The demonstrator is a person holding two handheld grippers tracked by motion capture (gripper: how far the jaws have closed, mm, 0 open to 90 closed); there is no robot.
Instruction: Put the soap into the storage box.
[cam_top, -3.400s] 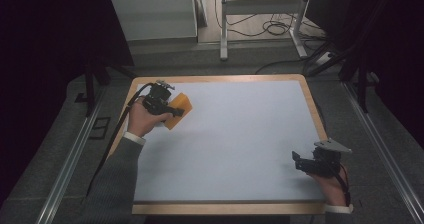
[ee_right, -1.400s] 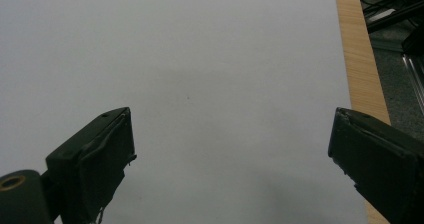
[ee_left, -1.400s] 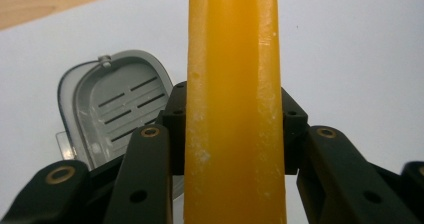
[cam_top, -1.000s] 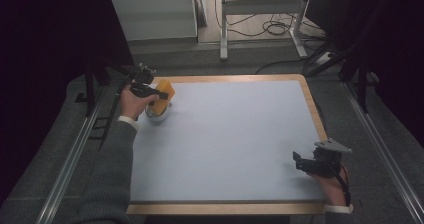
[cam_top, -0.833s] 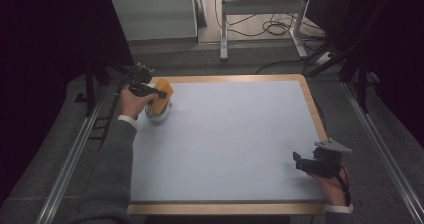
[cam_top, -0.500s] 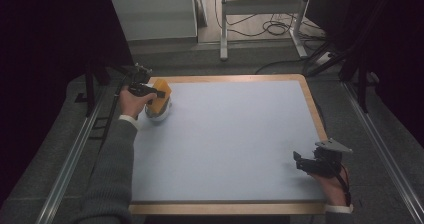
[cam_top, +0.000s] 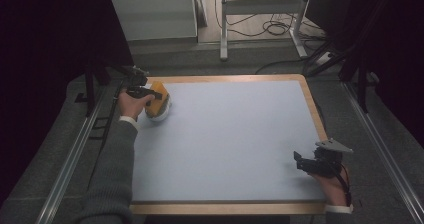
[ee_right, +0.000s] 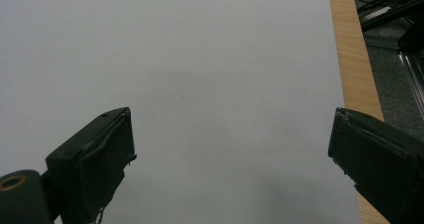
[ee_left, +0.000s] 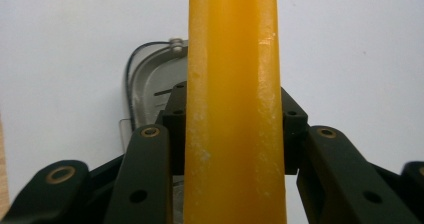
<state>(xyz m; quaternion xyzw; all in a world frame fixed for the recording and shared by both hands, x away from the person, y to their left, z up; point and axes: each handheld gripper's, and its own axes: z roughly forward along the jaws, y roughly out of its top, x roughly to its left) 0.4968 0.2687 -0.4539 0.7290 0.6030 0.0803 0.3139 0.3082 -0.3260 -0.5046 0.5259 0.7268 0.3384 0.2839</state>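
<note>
Your left gripper [cam_top: 150, 93] grips the orange block [cam_top: 156, 99] over a metal dish [ee_left: 150, 86] at the tabletop's [cam_top: 235, 139] far-left corner.
Your right gripper [cam_top: 309, 165] rests near-right, fingers [ee_right: 97, 156] spread, empty. Pale-blue mat, wooden rim, dark room, cables [cam_top: 260, 26] beyond.

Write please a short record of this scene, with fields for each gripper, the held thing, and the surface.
left gripper: shut on the orange block, at the table's far left corner
orange block: upright between the jaws, over a grey metal object
right gripper: open, nothing between the jaws, near right edge
table: pale sheet with wooden rim
</note>
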